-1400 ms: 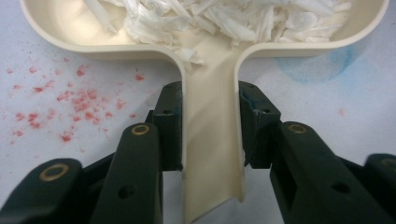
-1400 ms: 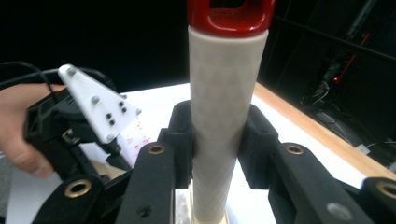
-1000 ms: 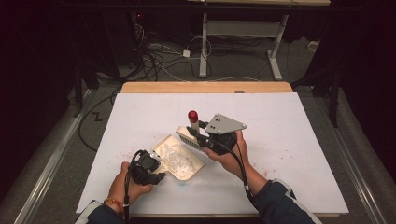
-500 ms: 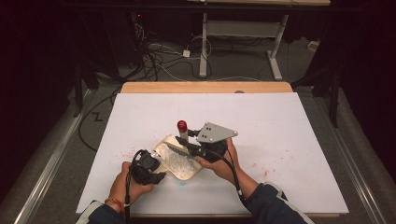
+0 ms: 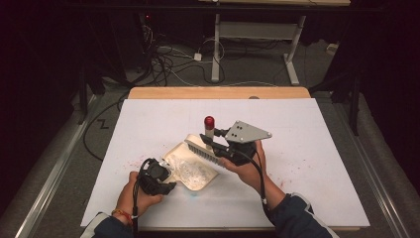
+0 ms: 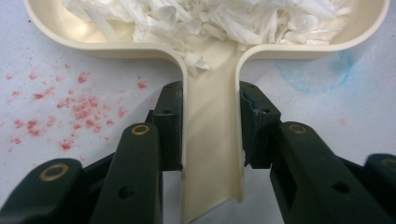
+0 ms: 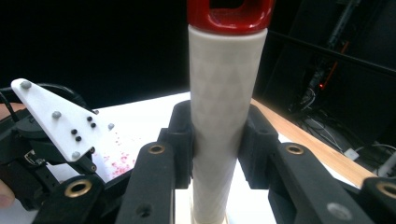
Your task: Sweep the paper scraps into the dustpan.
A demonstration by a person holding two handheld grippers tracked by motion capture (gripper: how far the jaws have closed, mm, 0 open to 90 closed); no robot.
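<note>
A cream dustpan lies on the white tabletop, heaped with white shreds. My left gripper is shut on the pan's handle, one pad on each side of it. My right gripper is shut on a brush's white handle, which ends in a red cap. The brush stands tilted, its bristle head along the pan's far open edge. In the left gripper view my left gripper holds the handle from the near end; in the right gripper view my right gripper clasps the handle low down.
Red specks and a faint blue smear mark the white sheet beside the pan. A wooden strip runs along the table's far edge. Beyond it are dark floor, cables and a desk frame.
The brush in my right gripper dipped left over the pan half a second ago and has come back right and slightly up. The left gripper and the pan have stayed still.
</note>
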